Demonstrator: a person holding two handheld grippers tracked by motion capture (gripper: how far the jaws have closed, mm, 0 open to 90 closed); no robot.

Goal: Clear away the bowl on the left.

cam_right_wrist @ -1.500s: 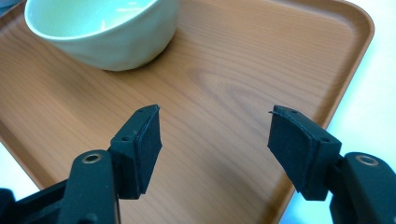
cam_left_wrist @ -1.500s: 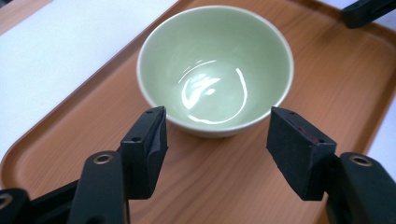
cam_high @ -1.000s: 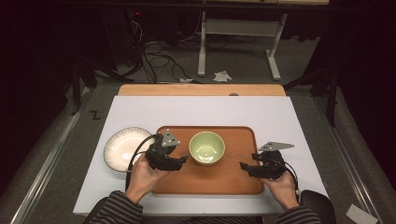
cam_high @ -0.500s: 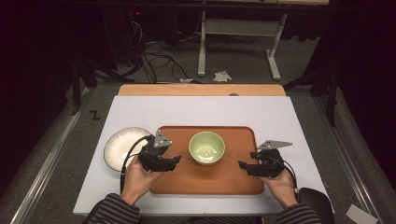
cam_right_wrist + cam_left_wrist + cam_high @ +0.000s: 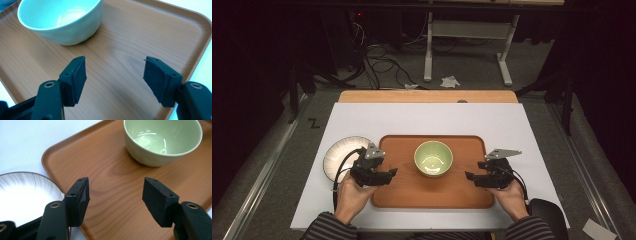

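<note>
The bowl (image 5: pixel 433 158) is a pale, glossy green inside and out, with white glints of light on its inner wall; in the right gripper view it reads more mint-turquoise. The tray (image 5: pixel 402 186) beneath it is a warm orange-brown with darker wood-grain lines swirling across its floor. The plate (image 5: pixel 335 156) is white with fine dark streaks fanning in from a thin brown rim. The desk (image 5: pixel 422 120) has a white top and a light wooden strip along its far edge. The fingers (image 5: pixel 79 195) are matt black. The person's sleeves (image 5: pixel 324 227) are striped dark and grey.
</note>
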